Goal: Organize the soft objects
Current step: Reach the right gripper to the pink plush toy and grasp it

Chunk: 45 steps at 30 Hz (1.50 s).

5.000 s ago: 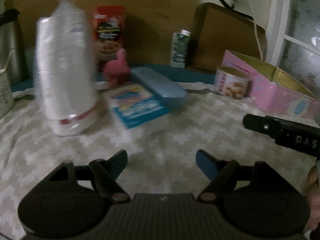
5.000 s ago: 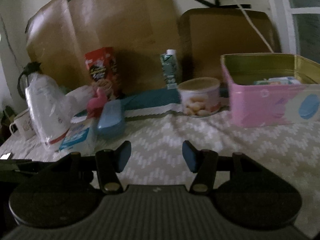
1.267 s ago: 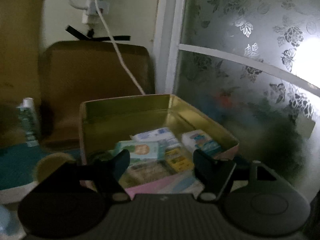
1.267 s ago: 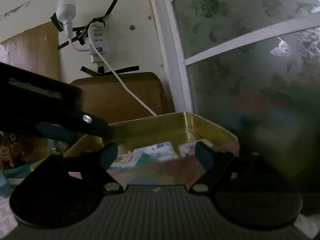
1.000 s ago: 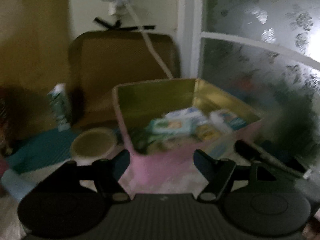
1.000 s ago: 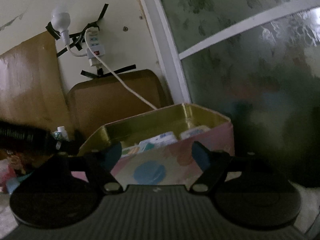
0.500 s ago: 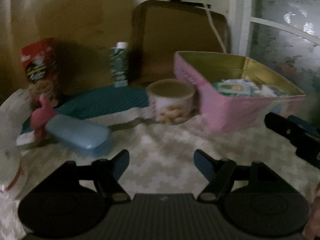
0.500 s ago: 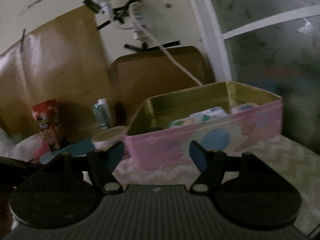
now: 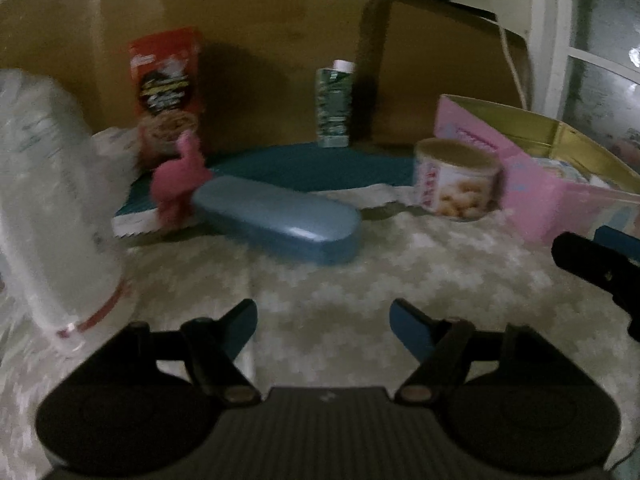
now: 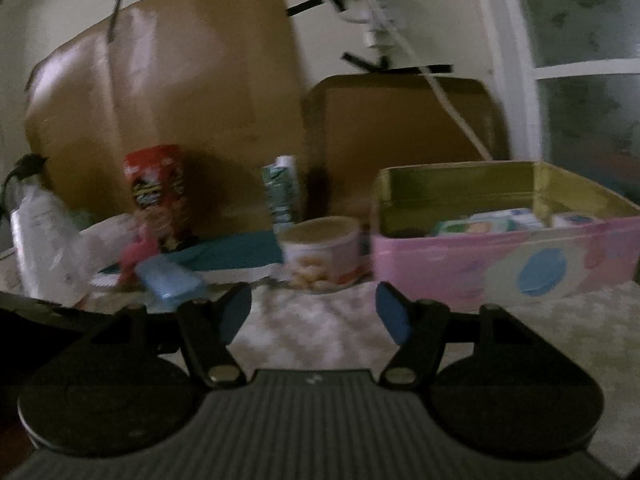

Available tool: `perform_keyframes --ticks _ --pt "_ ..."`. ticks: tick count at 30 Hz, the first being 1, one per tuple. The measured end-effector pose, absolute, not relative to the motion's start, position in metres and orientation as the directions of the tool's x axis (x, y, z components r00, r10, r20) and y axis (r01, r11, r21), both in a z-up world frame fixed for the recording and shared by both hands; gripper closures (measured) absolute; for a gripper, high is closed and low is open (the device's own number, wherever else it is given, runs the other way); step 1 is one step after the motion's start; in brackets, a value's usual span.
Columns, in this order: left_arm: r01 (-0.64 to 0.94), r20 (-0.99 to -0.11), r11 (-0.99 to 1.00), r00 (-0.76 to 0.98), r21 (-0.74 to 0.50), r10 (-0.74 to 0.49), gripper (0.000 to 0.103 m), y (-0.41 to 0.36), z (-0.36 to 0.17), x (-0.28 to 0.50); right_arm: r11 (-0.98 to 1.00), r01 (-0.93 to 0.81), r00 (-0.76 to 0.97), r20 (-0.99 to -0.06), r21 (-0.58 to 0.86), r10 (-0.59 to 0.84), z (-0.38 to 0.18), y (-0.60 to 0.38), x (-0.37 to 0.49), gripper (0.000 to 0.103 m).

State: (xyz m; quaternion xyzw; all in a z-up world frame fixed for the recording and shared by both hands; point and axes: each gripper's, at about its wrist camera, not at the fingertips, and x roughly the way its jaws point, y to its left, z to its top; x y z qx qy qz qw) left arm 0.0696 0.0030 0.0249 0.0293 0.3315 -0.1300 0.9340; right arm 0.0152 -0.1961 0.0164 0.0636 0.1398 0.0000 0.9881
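Fingers of the left gripper (image 9: pixel 322 322) and the right gripper (image 10: pixel 314 312) are held apart and empty; the pink soft toy (image 9: pixel 180 178) is seen ahead-left, upright, nearer the left one, well apart from the pink tin (image 10: pixel 500 268).

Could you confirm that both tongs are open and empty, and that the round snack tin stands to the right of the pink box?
Not quite: the right wrist view shows the round snack tin standing left of the pink box. Both the left tongs and right tongs are indeed open and empty.
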Motion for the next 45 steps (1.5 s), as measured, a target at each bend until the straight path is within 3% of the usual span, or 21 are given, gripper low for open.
perform_keyframes --ticks 10,14,23,29,34,35,36,37,41,45 --pt "0.176 -0.596 0.984 0.79 -0.007 -0.145 0.024 0.061 0.012 0.065 0.987 -0.151 0.926 -0.341 0.051 0.159 0.013 -0.151 0.039 0.032" --pt "0.17 -0.574 0.983 0.799 -0.069 -0.179 0.024 0.075 0.012 0.062 0.979 -0.201 0.911 -0.359 0.044 0.204 0.018 -0.141 0.059 0.032" --pt "0.16 -0.548 0.983 0.816 -0.089 -0.183 0.024 0.075 0.012 0.062 0.944 -0.322 0.847 -0.421 0.078 0.324 0.043 -0.108 0.132 0.034" --pt "0.131 -0.511 0.988 0.846 -0.079 -0.153 0.025 0.077 0.014 0.059 0.908 -0.41 0.764 -0.512 0.085 0.393 0.05 -0.058 0.209 0.034" --pt "0.114 -0.494 0.989 0.858 -0.09 -0.143 0.025 0.08 0.015 0.058 0.912 -0.395 0.687 -0.624 0.109 0.372 0.032 -0.028 0.268 0.034" --pt "0.111 -0.492 0.989 0.859 -0.096 -0.144 0.025 0.082 0.016 0.058 0.902 -0.404 0.652 -0.644 0.15 0.399 0.026 -0.026 0.277 0.035" --pt "0.106 -0.49 0.989 0.86 -0.101 -0.142 0.025 0.083 0.016 0.058 0.891 -0.407 0.622 -0.653 0.202 0.432 0.022 -0.026 0.283 0.052" --pt "0.103 -0.487 0.989 0.862 -0.105 -0.141 0.025 0.084 0.016 0.057 0.892 -0.388 0.611 -0.66 0.231 0.437 0.022 -0.025 0.287 0.052" --pt "0.104 -0.477 0.988 0.867 -0.114 -0.147 0.025 0.086 0.016 0.055 0.901 -0.346 0.707 -0.558 0.261 0.434 0.05 -0.037 0.268 0.055" --pt "0.106 -0.478 0.987 0.865 -0.119 -0.151 0.025 0.088 0.017 0.056 0.916 -0.354 0.804 -0.438 0.191 0.402 0.081 -0.066 0.223 0.055"
